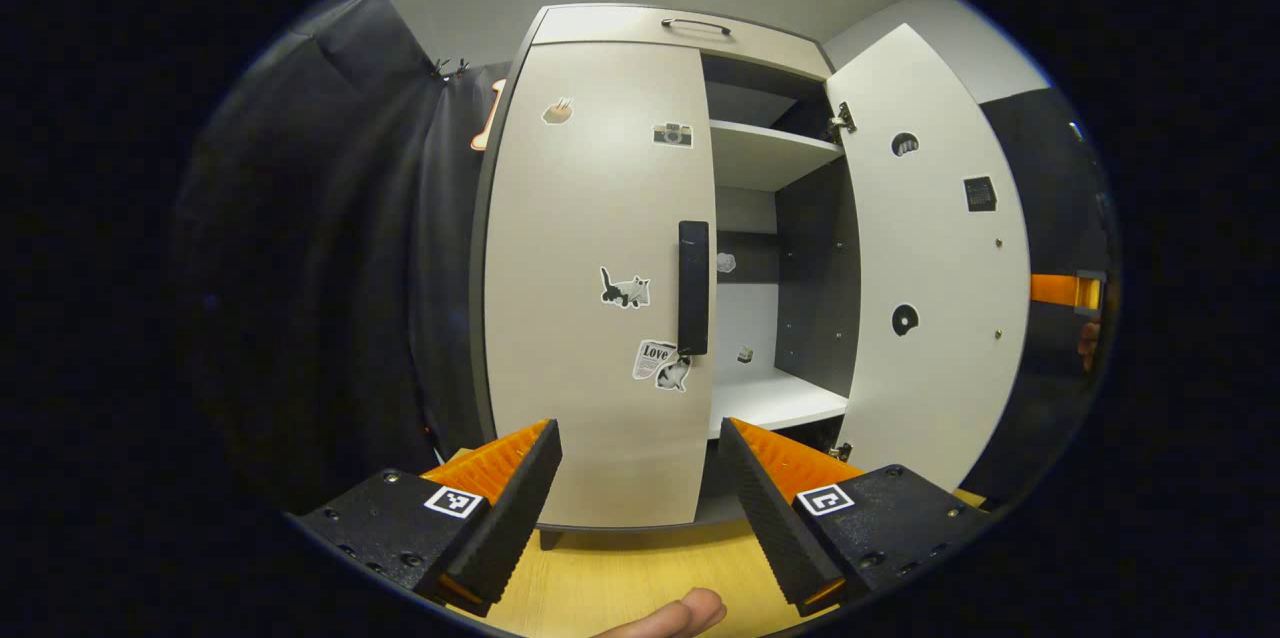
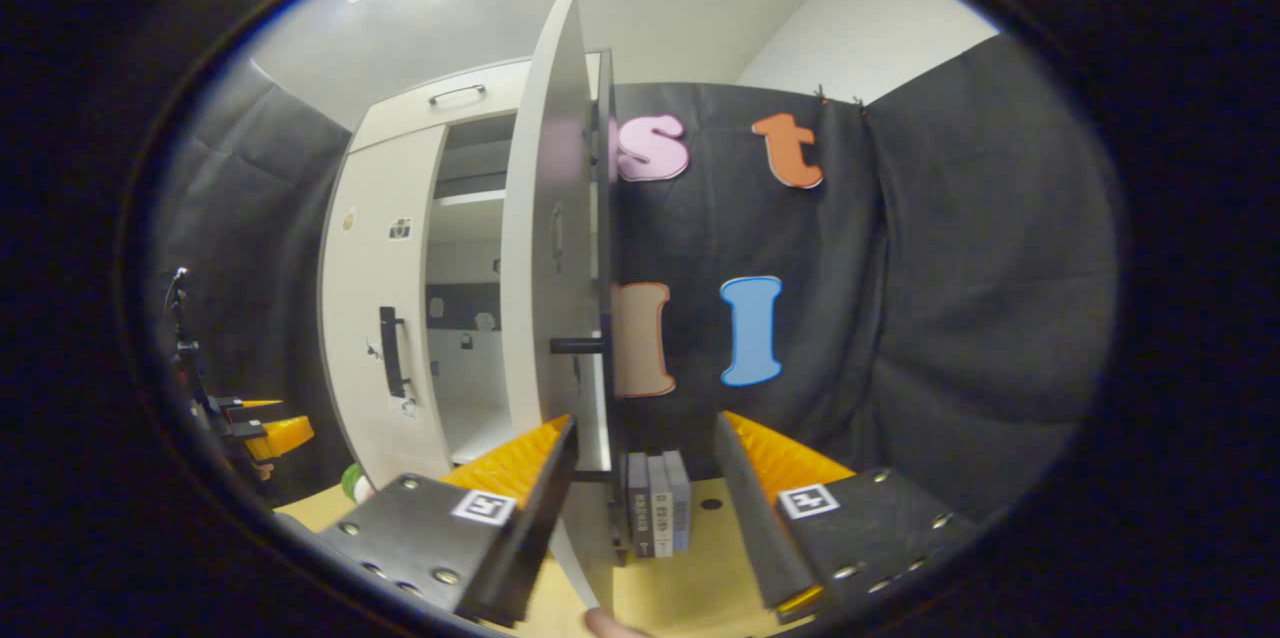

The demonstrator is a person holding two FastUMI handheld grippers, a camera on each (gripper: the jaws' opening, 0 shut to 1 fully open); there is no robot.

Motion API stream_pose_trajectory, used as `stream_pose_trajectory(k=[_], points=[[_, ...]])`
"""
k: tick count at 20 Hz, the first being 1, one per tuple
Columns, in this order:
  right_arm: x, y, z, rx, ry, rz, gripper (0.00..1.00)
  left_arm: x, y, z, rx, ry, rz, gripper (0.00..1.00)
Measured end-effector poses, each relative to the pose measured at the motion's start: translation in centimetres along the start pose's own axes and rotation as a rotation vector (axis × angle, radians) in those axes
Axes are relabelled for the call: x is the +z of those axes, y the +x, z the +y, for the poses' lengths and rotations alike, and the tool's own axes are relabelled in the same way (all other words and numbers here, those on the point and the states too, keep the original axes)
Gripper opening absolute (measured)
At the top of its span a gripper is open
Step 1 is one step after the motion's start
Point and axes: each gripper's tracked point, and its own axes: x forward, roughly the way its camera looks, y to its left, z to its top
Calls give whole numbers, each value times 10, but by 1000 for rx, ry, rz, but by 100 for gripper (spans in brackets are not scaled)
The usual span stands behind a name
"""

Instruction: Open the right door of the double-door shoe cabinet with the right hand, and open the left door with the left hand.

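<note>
In the left gripper view, the pale shoe cabinet's left door (image 1: 590,278) is closed, with a black vertical handle (image 1: 693,288) at its right edge. The right door (image 1: 930,268) is swung wide, baring white shelves (image 1: 770,153). My left gripper (image 1: 640,493) is open, low in front of the left door and short of the handle. In the right gripper view, the right door (image 2: 550,248) appears edge-on, its handle (image 2: 578,345) pointing right. My right gripper (image 2: 645,483) is open, with the door's lower edge between its fingers, close to the left finger (image 2: 530,518).
A row of books (image 2: 658,503) stands on the wooden floor (image 2: 700,558) beside the cabinet, behind the open door. Black cloth walls the booth on both sides. The other gripper's orange part (image 1: 1062,290) shows past the open door. A fingertip (image 1: 670,616) sits at the bottom edge.
</note>
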Motion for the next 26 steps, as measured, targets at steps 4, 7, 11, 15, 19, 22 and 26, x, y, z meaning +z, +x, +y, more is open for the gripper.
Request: stream_pose_trajectory(k=[4, 7, 11, 15, 19, 22, 26], points=[[7, -34, -4, 8, 4, -32, 99, 23, 41, -2, -1, -23, -30, 98], [11, -62, -1, 8, 20, -61, 99, 41, 71, -12, -8, -24, -43, 98], [6, -87, 4, -9, 5, -65, 99, 60, 104, -27, -4, 1, -56, 98], [3, -105, 18, -2, -5, -84, 99, 65, 138, -41, -20, -10, -25, 98], [1, -120, 34, 44, 11, -86, 99, 70, 157, -42, 7, 30, -16, 98], [1, -125, 43, 64, 22, -86, 99, 65, 169, -39, 20, 16, 25, 93], [7, -134, 53, 85, 14, -99, 99, 69, 178, -37, 25, 37, 8, 74]])
